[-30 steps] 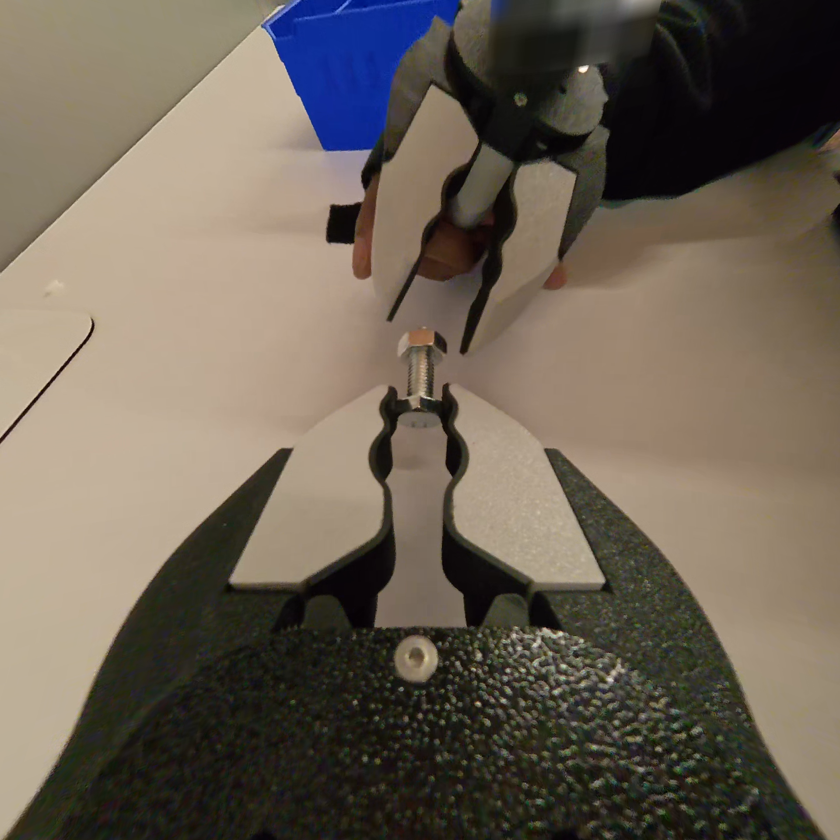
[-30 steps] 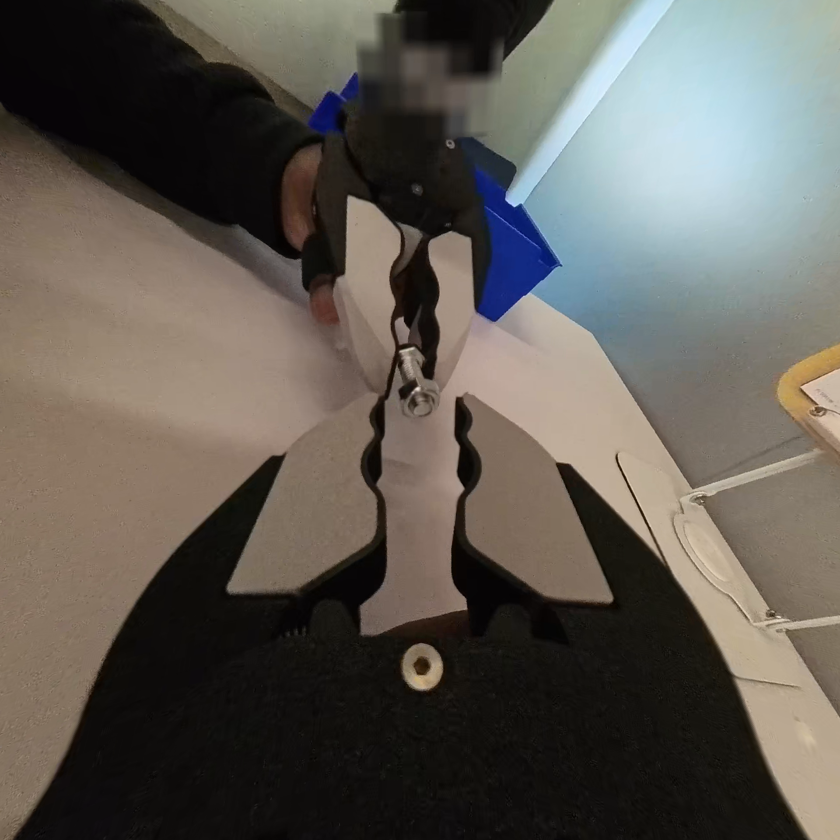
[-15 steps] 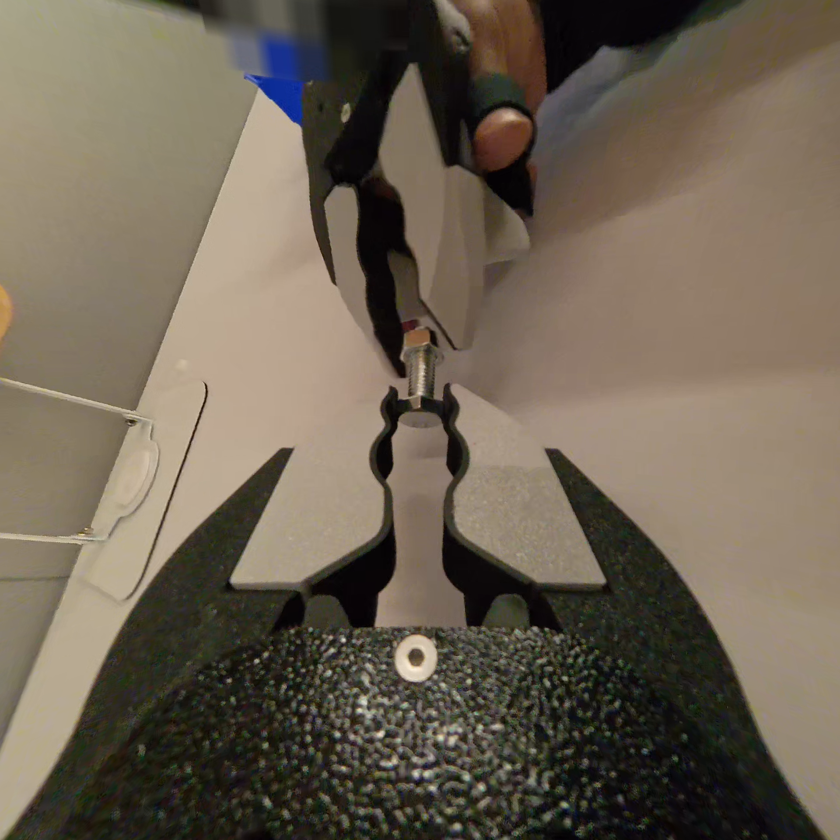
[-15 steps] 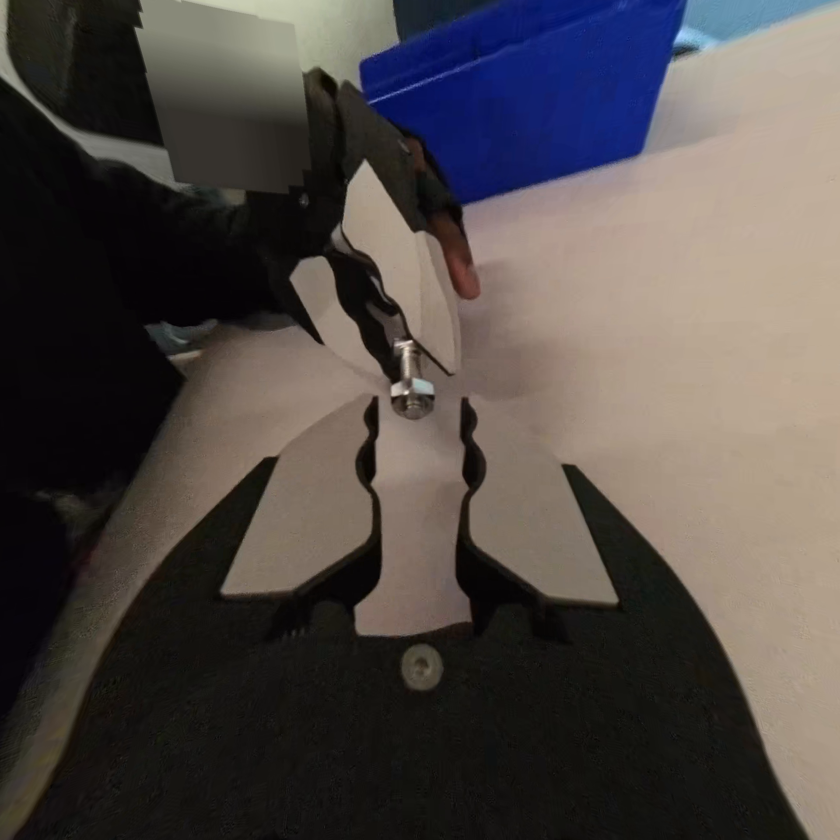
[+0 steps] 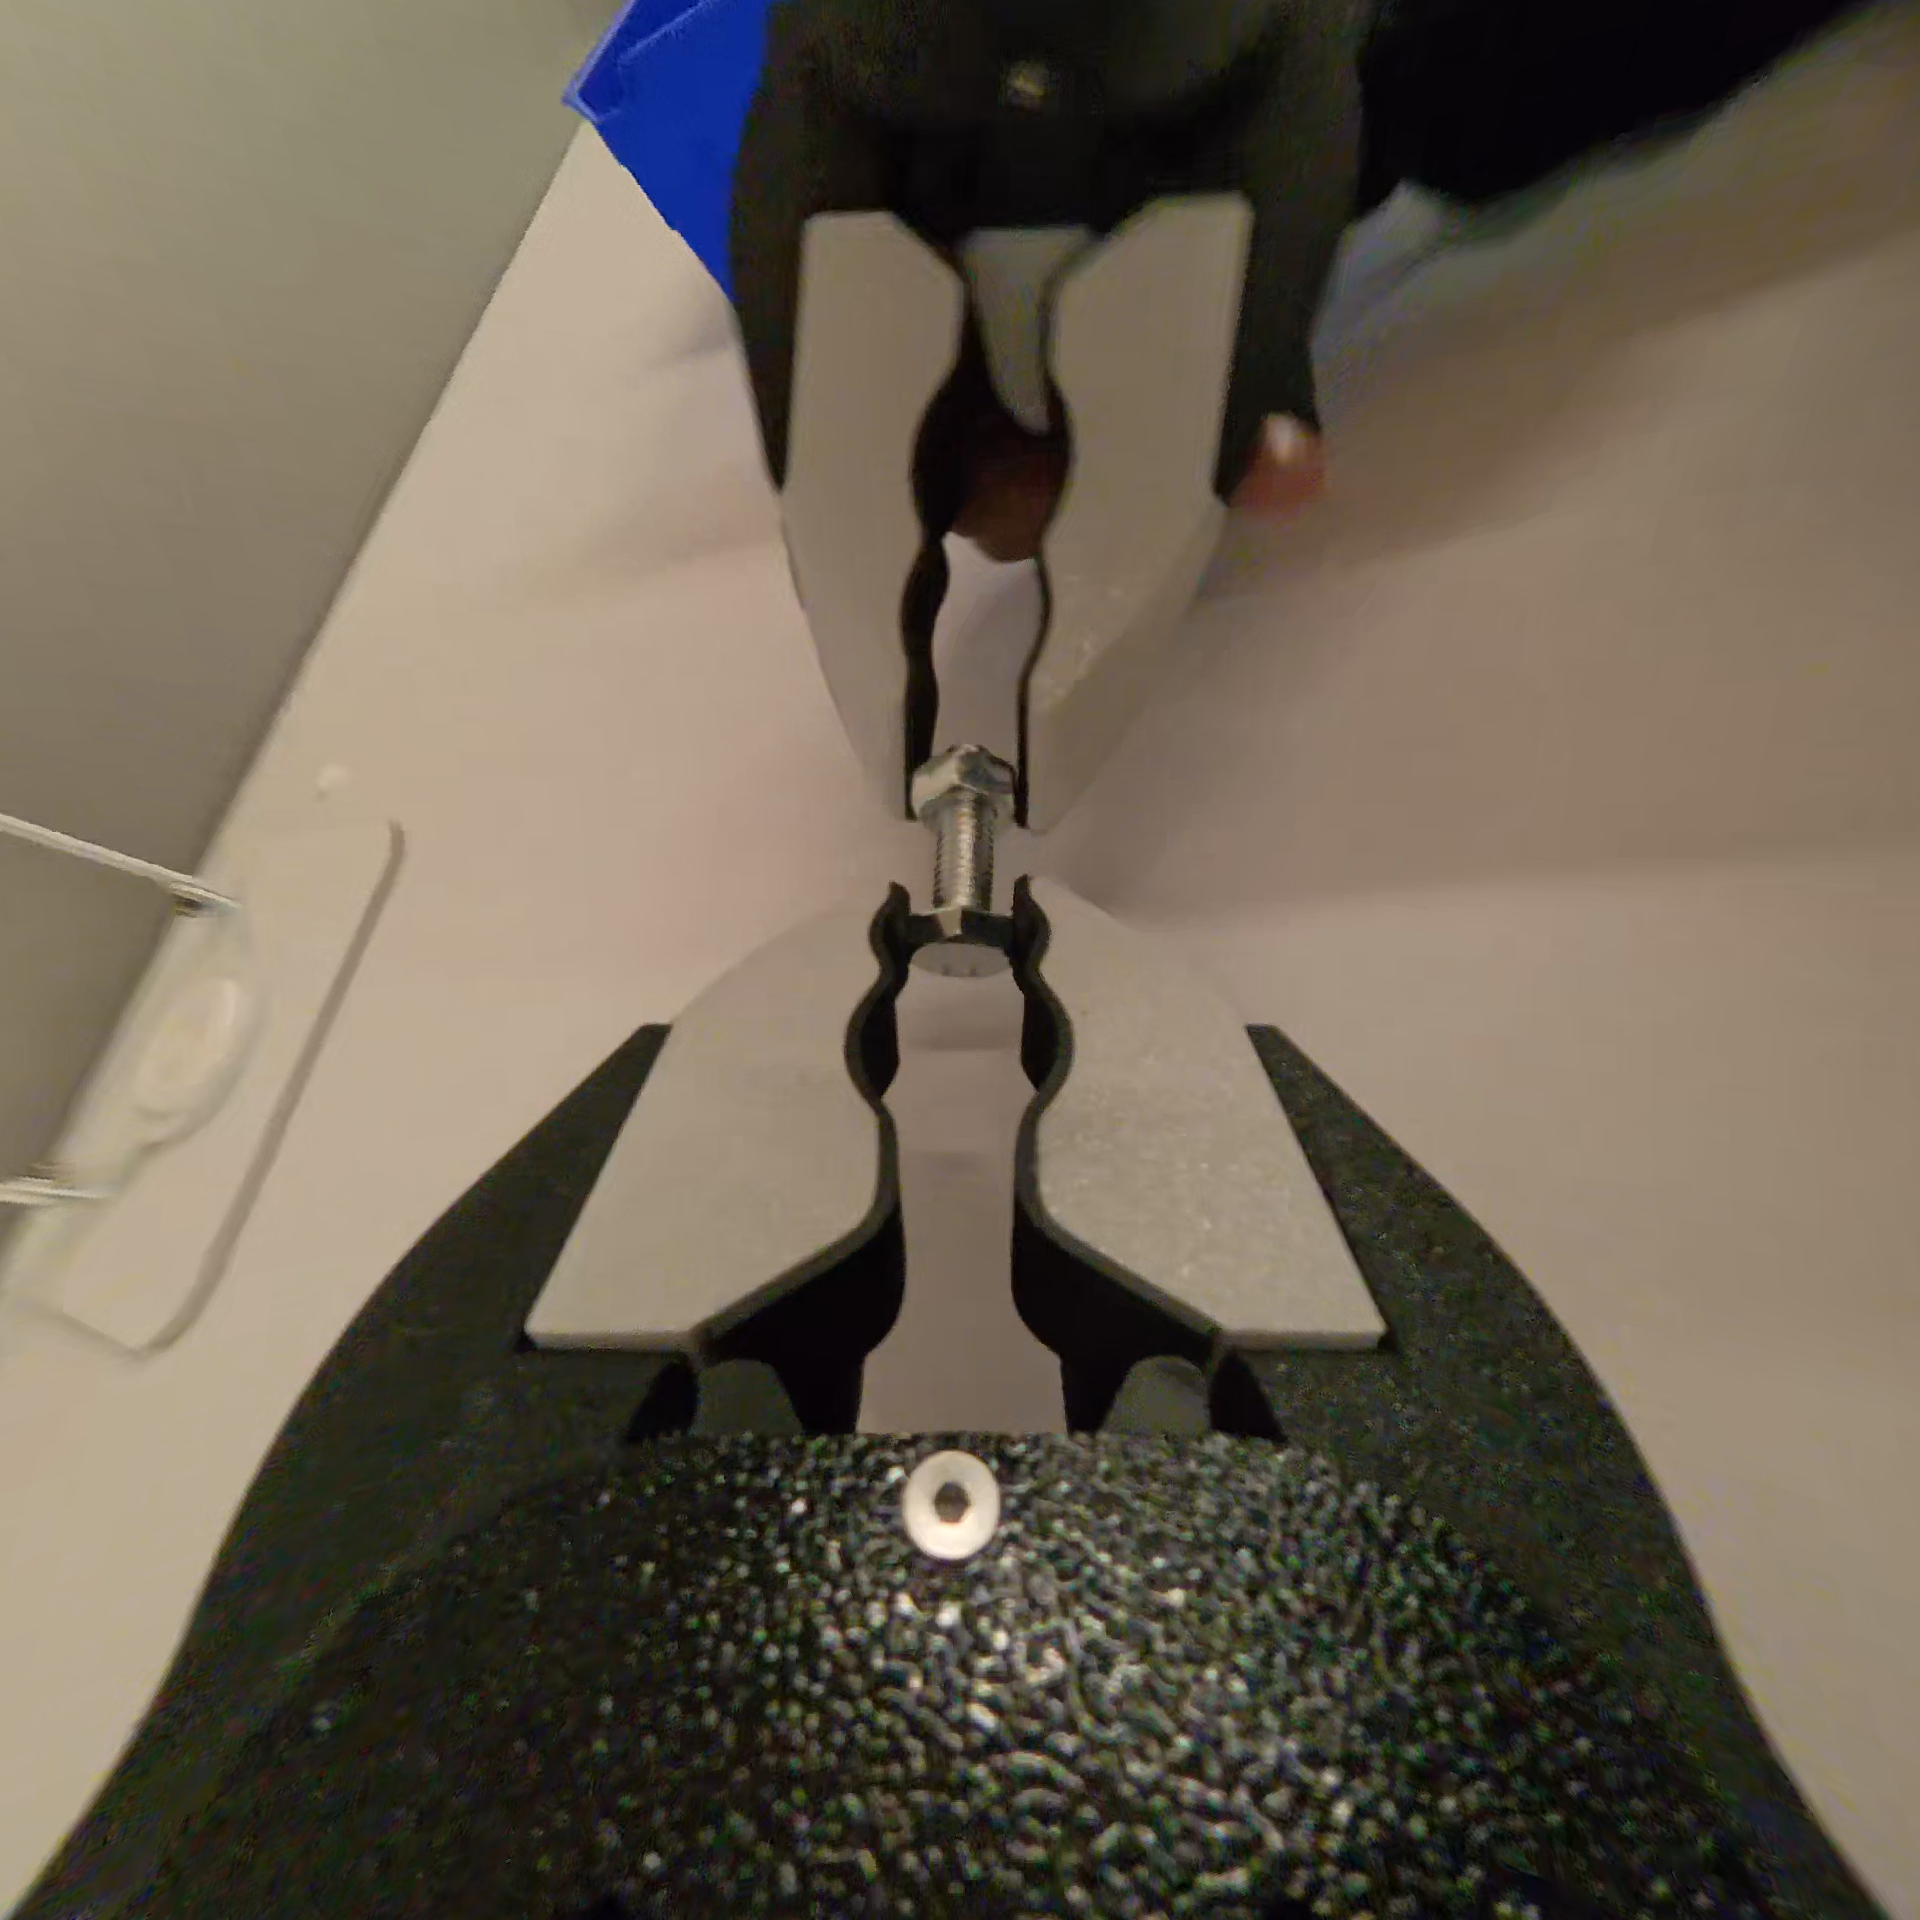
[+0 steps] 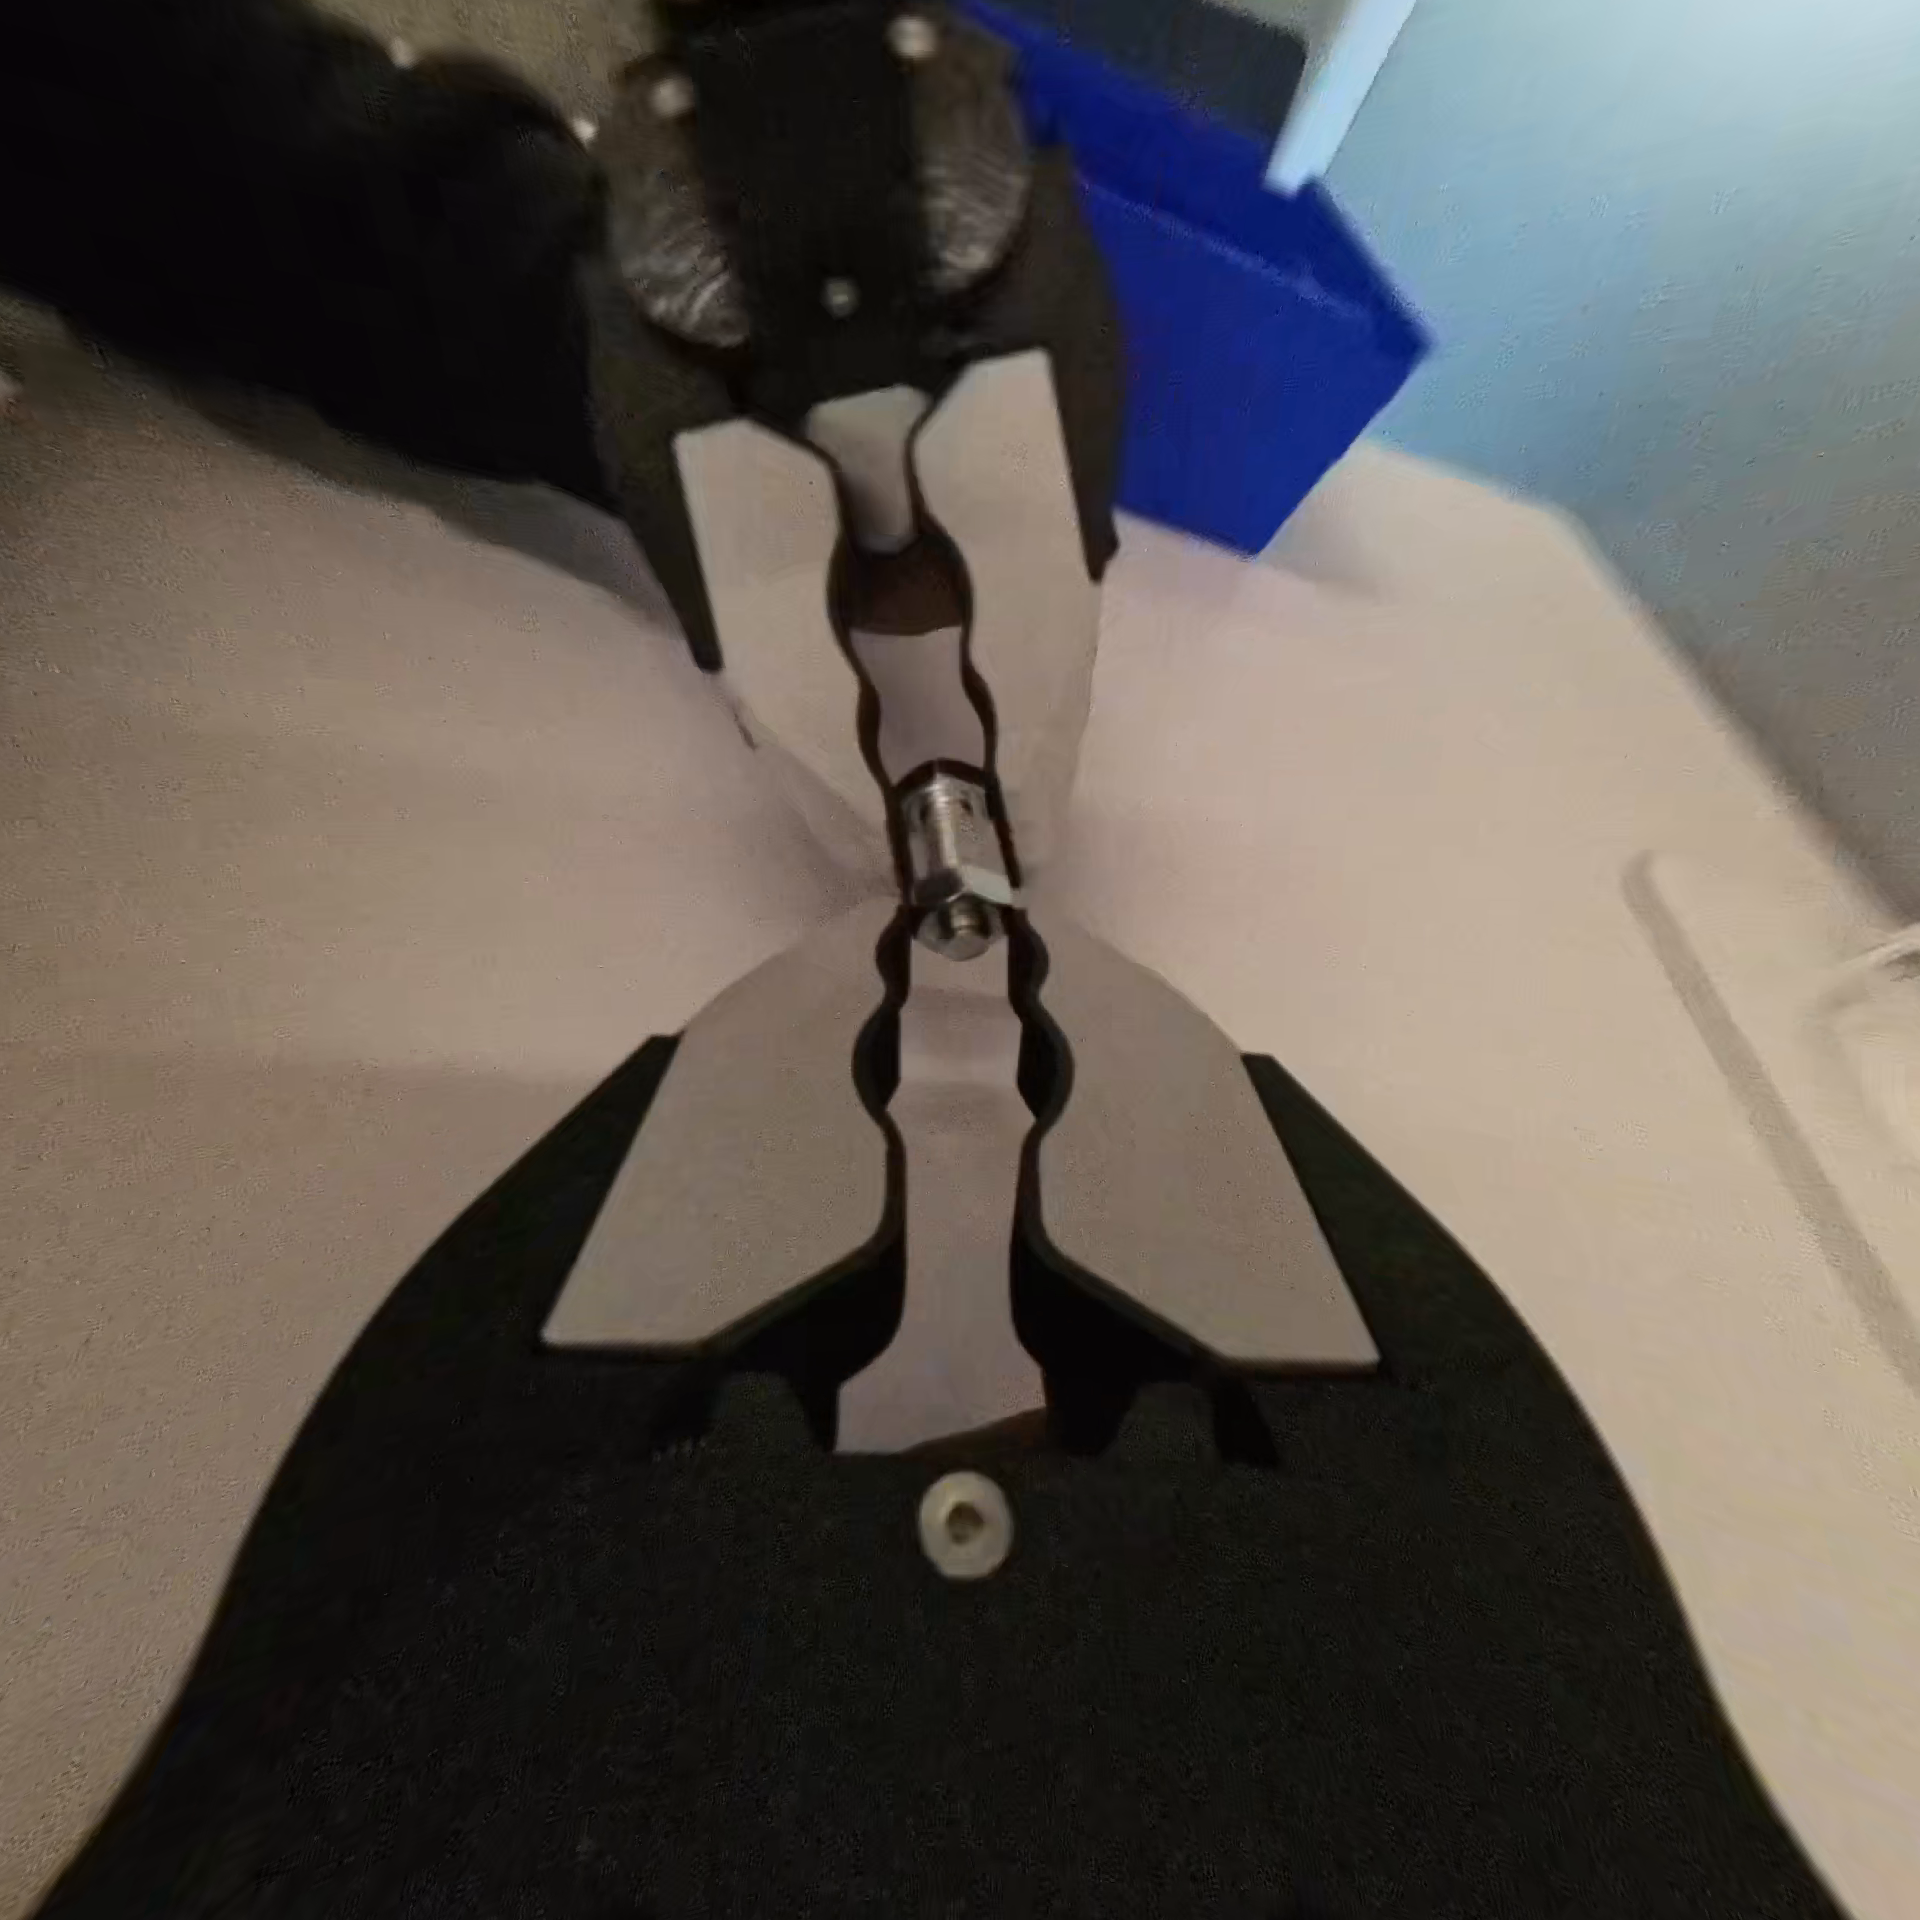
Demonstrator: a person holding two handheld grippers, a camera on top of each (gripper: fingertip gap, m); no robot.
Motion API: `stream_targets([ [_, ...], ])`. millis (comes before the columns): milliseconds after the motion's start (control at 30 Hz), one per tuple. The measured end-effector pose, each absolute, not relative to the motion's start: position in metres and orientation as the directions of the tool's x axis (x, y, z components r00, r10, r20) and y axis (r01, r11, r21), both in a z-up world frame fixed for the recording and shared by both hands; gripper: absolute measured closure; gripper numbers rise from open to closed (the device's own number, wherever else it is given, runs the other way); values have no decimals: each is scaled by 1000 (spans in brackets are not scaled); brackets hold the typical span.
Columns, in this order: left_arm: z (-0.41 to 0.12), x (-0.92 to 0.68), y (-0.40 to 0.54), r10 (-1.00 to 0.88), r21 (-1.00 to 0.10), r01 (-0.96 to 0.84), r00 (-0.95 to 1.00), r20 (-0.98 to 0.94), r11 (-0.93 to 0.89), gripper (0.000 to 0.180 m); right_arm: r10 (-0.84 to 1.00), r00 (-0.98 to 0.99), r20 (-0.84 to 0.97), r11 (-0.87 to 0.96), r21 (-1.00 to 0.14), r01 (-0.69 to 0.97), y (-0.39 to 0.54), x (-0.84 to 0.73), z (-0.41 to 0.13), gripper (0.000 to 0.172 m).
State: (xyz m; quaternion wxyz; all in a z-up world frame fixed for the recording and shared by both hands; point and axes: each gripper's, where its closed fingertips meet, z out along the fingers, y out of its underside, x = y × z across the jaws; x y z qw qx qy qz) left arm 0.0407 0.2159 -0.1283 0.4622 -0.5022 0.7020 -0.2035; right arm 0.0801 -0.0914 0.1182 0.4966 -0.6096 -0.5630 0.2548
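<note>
My left gripper (image 5: 956, 920) is shut on the hex head of a silver bolt (image 5: 964, 862) and holds it above the white table (image 5: 1507, 779), threaded shaft pointing away. A silver nut (image 5: 961, 784) sits on the far end of the shaft. My right gripper (image 6: 963, 920) faces the left one tip to tip and is shut on that nut (image 6: 961, 888), with the bolt's end (image 6: 956, 935) poking through toward the camera. The right gripper (image 5: 966, 800) also shows in the left wrist view, its fingertips (image 5: 1023, 769) flanking the nut. The left gripper (image 6: 945, 831) shows in the right wrist view.
A blue bin (image 6: 1226, 343) stands on the table behind the grippers and also shows in the left wrist view (image 5: 665, 125). A rounded inlay plate with thin wires (image 5: 208, 1039) lies near the table's edge. A person's dark sleeves and hands hold both grippers.
The right gripper was open around the nut and has turned and closed on it. The left gripper has kept its hold on the bolt's head while both views swung.
</note>
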Motion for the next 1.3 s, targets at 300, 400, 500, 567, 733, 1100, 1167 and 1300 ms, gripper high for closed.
stream_targets([
  [300, -112, 39, 225, -896, -796, -465, 12, -445, 389, 162, 935, 302, 188, 91, -947, 310, -77, 90, 126, 129],
  [400, -110, 37, 226, -938, -848, -435, 19, -345, 303, 162, 873, 281, 399, 294, -890, 349, -81, 88, 127, 125],
  [500, -114, 40, 219, -949, -849, -441, -18, -315, 291, 162, 841, 275, 465, 358, -861, 361, -85, 83, 128, 149],
  [567, -117, 41, 219, -936, -828, -458, -22, -352, 322, 162, 858, 261, 443, 325, -861, 391, -85, 83, 124, 162],
  [733, -118, 40, 220, -849, -728, -496, -38, -527, 474, 162, 954, 251, 164, 63, -928, 366, -89, 82, 117, 172],
  [1100, -119, 39, 218, -911, -787, -487, -43, -411, 379, 162, 841, 224, 492, 363, -821, 441, -87, 83, 118, 129],
  [1167, -121, 40, 216, -923, -796, -487, -60, -381, 360, 162, 813, 232, 534, 409, -808, 424, -89, 80, 124, 137],
  [1300, -125, 41, 215, -915, -780, -500, -72, -396, 377, 162, 863, 229, 450, 327, -844, 424, -91, 77, 119, 152],
])
